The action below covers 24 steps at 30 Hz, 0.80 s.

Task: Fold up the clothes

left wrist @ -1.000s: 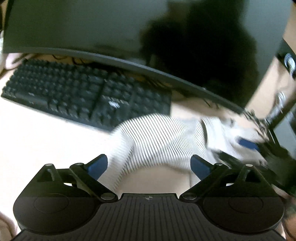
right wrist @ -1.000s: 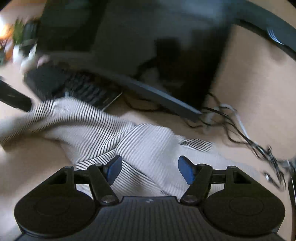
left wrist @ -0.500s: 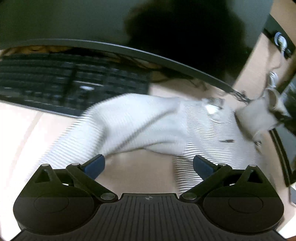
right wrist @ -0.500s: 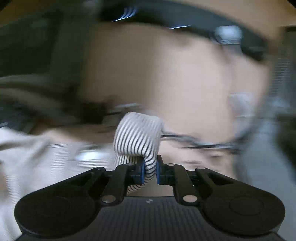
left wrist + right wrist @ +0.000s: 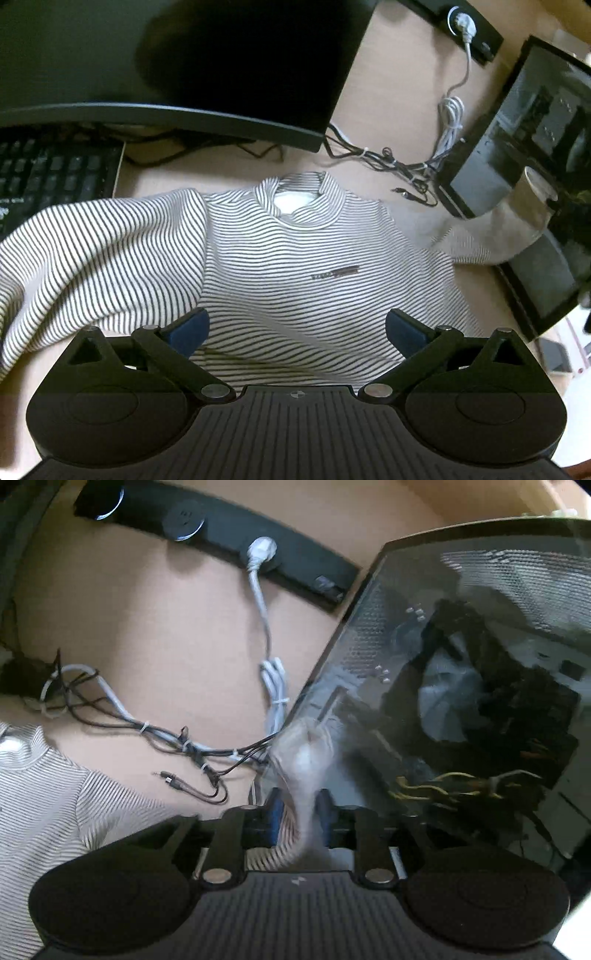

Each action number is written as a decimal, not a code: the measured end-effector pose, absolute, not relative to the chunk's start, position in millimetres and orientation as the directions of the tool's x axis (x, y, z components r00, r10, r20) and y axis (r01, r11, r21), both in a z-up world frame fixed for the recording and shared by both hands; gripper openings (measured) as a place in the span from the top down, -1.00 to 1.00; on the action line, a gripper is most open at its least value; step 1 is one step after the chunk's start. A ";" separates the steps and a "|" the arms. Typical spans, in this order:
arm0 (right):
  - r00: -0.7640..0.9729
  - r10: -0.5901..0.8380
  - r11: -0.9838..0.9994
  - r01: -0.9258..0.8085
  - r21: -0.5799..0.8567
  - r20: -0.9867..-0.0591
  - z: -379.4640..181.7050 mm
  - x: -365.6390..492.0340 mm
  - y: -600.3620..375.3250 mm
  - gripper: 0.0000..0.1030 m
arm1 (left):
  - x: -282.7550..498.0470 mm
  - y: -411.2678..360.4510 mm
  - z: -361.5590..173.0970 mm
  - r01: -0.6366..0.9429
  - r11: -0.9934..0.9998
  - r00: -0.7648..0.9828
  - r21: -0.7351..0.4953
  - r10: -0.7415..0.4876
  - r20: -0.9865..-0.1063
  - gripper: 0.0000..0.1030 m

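The tabletop (image 5: 402, 103) carries a striped shirt (image 5: 295, 266) lying face up, collar toward the monitor (image 5: 177, 55), its body running from collar back to the left claw (image 5: 297, 330). That claw hangs wide open and empty over the hem, so it is nearer the bulk. One sleeve (image 5: 491, 236) stretches out to the right, toward the PC case (image 5: 461, 664). The right claw (image 5: 297, 812) is clamped on that sleeve's end, drawing it sideways, across the shirt's long axis.

It was a computer desk (image 5: 399, 110) in an office or home. A monitor (image 5: 184, 55), keyboard (image 5: 55, 173), glass-sided PC case (image 5: 461, 683) and cables (image 5: 147, 723) showed it.
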State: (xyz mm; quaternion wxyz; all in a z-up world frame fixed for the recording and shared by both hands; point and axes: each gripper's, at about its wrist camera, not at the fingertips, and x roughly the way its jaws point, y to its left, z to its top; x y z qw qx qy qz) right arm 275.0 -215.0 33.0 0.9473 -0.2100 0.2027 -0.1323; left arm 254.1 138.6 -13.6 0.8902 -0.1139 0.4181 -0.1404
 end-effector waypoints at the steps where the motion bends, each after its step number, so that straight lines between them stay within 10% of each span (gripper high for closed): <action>1: 0.897 -0.326 0.882 0.176 -0.436 -0.298 37.8 270.6 -212.0 0.45 | 253.3 137.7 -13.1 0.157 0.937 0.613 -0.312 -0.341 -0.713 -1.00; 4: 0.944 -0.236 0.909 0.132 -0.395 -0.228 50.5 265.4 -196.7 0.30 | 250.9 134.8 -11.7 0.165 0.943 0.620 -0.289 -0.326 -0.713 -1.00; 11: 0.735 0.391 0.848 -0.522 -0.094 -0.553 -0.5 343.2 -105.6 0.25 | 236.6 144.0 -4.2 0.087 0.958 0.638 -0.272 -0.263 -0.723 -1.00; 17: 0.565 0.512 0.764 -0.644 0.042 -0.647 -54.4 395.6 -40.2 0.22 | 215.3 144.6 -10.2 0.020 0.948 0.621 -0.317 -0.260 -0.739 -1.00; 20: 0.531 0.532 0.744 -0.665 0.065 -0.660 -71.2 408.6 -24.1 -0.30 | 206.2 138.9 -16.1 0.008 0.940 0.604 -0.342 -0.277 -0.747 -1.00; 22: 0.507 0.549 0.704 -0.709 0.040 -0.664 -76.0 405.1 -17.3 -0.11 | 201.6 135.8 -19.2 0.011 0.935 0.598 -0.354 -0.290 -0.747 -1.00; 24: 0.529 0.536 0.688 -0.725 -0.022 -0.657 -77.3 402.2 -13.1 0.79 | 201.6 133.3 -21.7 0.008 0.935 0.592 -0.354 -0.290 -0.752 -1.00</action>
